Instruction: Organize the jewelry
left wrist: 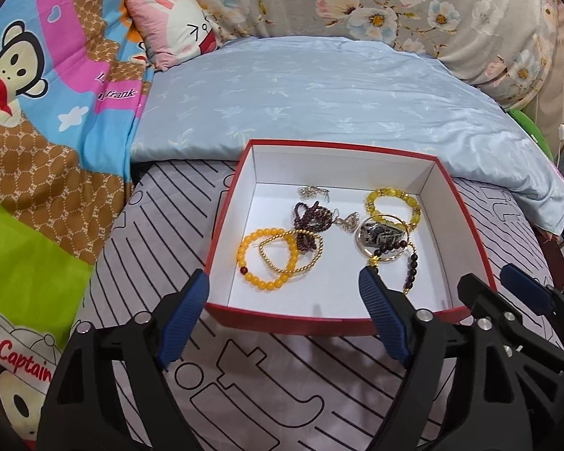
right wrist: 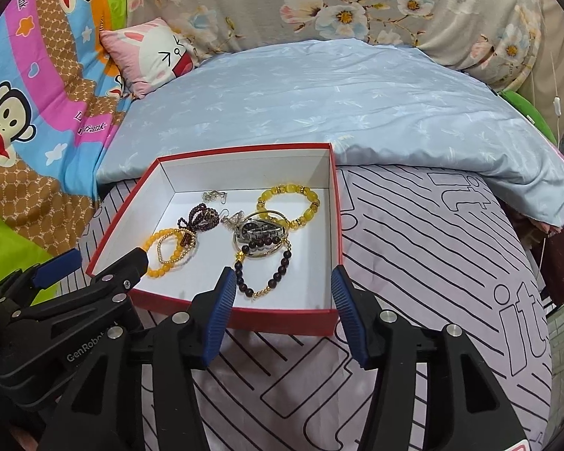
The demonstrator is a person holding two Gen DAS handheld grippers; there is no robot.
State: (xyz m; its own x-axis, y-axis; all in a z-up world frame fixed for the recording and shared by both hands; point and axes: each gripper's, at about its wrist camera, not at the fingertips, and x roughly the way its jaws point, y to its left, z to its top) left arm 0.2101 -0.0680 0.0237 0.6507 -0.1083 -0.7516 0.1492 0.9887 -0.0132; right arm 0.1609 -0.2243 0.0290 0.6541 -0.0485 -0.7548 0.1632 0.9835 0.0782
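Observation:
A red box [left wrist: 300,323] with a white inside sits on the striped sheet and holds the jewelry. On its left lie an orange bead bracelet [left wrist: 241,253], a gold bead bracelet [left wrist: 312,263] and a dark garnet strand [left wrist: 304,218]. A yellow bracelet [left wrist: 374,197], a watch [left wrist: 379,235] and a dark bead bracelet [left wrist: 413,267] lie on its right. My left gripper [left wrist: 284,282] is open, and its fingers straddle the box's near left corner without pressing. My right gripper [right wrist: 282,277] is open over the near right corner of the box [right wrist: 274,319], just short of the dark bead bracelet [right wrist: 282,270].
A folded light blue quilt [left wrist: 319,94] lies behind the box. A pink rabbit pillow [left wrist: 176,26] sits at the back left, and a cartoon monkey blanket [left wrist: 37,112] runs along the left. Floral fabric [left wrist: 394,0] backs the bed. Striped sheet [right wrist: 432,244] spreads to the right.

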